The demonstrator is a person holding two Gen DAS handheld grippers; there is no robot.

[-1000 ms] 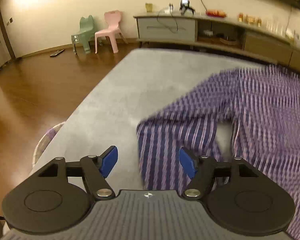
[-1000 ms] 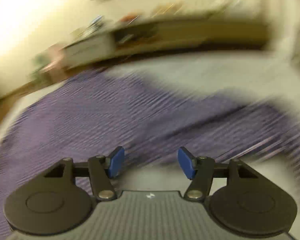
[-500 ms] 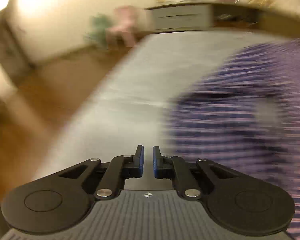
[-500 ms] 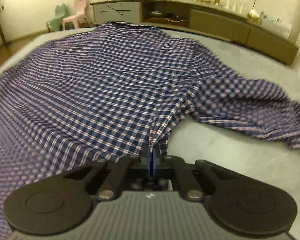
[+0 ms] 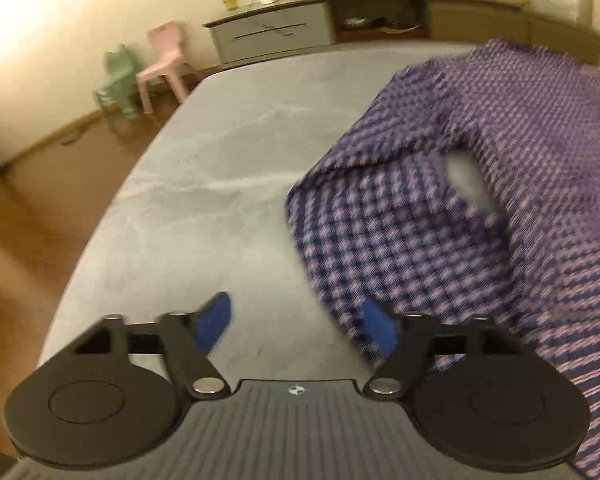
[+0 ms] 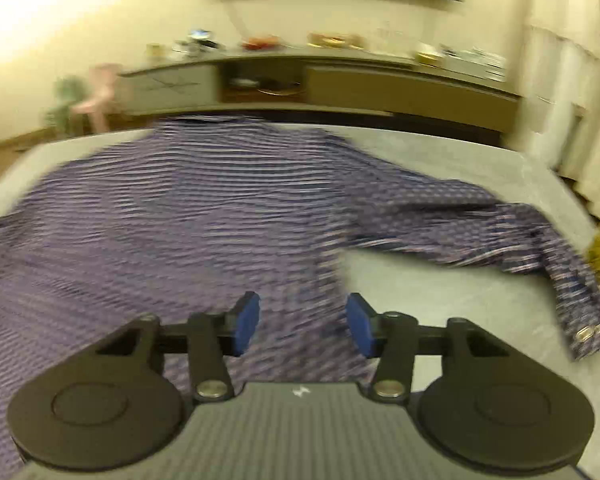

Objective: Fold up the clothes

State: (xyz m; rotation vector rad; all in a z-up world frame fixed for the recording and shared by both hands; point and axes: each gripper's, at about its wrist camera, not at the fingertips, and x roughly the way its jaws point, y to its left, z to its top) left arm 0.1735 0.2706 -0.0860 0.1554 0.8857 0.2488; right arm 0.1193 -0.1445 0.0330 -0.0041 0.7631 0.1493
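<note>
1. Low in the left wrist view, I am holding my left gripper [image 5: 296, 326] with its blue pads spread and nothing between them; the right-hand pad is sitting just at the edge of the checked shirt [image 5: 480, 184].
2. Low in the right wrist view, my right gripper [image 6: 302, 328] is likewise spread wide and empty, hovering over the shirt's near hem.
3. Across the middle of that view, the shirt is lying open and mostly flat on the grey bed [image 6: 440, 296], one sleeve [image 6: 500, 236] trailing toward the right edge of the frame.
4. I am judging the folding far from finished: the body is spread out and no neat fold is showing, though the near left part looks bunched.
5. Along the top, a long cabinet [image 6: 380, 88] is running against the wall.
</note>
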